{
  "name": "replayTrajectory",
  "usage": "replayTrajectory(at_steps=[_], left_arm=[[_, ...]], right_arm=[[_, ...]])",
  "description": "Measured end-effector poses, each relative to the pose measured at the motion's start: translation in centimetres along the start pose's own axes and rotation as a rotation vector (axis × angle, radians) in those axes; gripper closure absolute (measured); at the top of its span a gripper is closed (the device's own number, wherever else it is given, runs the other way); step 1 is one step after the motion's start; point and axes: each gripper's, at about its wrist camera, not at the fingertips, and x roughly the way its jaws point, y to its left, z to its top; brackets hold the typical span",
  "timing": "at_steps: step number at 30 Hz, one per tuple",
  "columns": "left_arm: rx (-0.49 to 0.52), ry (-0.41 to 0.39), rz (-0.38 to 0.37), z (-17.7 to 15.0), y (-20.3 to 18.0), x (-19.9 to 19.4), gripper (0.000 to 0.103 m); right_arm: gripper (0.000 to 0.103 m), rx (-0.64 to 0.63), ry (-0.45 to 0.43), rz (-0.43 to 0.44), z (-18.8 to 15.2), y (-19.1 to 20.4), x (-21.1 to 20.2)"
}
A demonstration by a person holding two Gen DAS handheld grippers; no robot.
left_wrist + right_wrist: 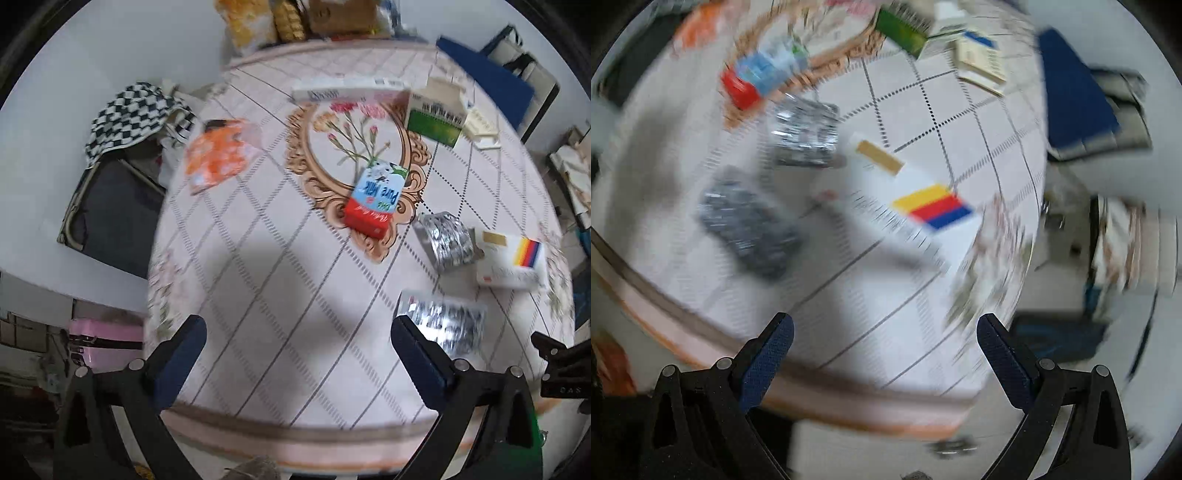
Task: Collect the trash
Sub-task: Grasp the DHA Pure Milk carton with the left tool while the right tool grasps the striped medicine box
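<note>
Left wrist view, left to right. A black-and-white checkered cloth [129, 114] hung over dark furniture beside the surface, and a pink case [105, 334] stood on the floor below it. The round surface [258, 258] carried a pale cloth with a diamond grid and a floral medallion at its centre. Near its left edge lay an orange patterned plastic packet [218, 155]. At the far edge lay a long white box [351, 90]. On the medallion's lower rim rested a blue-and-red "Pure Milk" carton [376, 197], lying flat. Beyond it, to the right, lay a green-and-white carton [436, 122]. Further right lay a crumpled silver foil wrapper [445, 240], just beside a white box with yellow, red and blue stripes [511, 264]. A second flat silver foil wrapper [448, 323] lay nearer the camera, partly behind the right finger. The left claw [297, 339] hung above the near edge, its blue-padded fingers [181, 356] wide apart with nothing between them. A black part of the other tool showed at the lower right margin.

Right wrist view, left to right (heavily blurred). The milk carton [759, 75] appeared upper left, then the two foil wrappers [805, 134] [750, 225], well apart from each other, then the striped white box [905, 206] near the surface's right edge. A dark blue flat object [1075, 92] sat off the surface, upper right. The right claw [884, 338] was likewise spread wide and empty, above the near rim of the surface [849, 295].
</note>
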Motion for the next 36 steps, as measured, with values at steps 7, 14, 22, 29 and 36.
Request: replayTrajectory(at_steps=[7, 14, 22, 29, 36], left_arm=[[0.084, 0.067, 0.067, 4.5, -3.7, 4.2, 0.001], [0.087, 0.076, 0.021, 8.6, -4.1, 5.7, 0.001], [0.13, 0.149, -0.056, 12.1, -4.8, 8.4, 0.001], [0.276, 0.201, -0.096, 12.6, -7.5, 10.7, 0.002], [-0.008, 0.294, -0.174, 12.2, -4.1, 11.7, 0.053]], right_arm=[[0.003, -0.317, 0.08, -0.041, 6.2, -0.9, 7.5], [0.013, 0.125, 0.069, 0.16, 8.5, -7.8, 8.2], [0.007, 0.762, 0.111, 0.473, 5.9, -16.7, 8.7], [0.006, 0.495, 0.075, 0.296, 8.2, -14.9, 8.0], [0.028, 0.639, -0.015, 0.289, 7.6, -14.8, 6.9]])
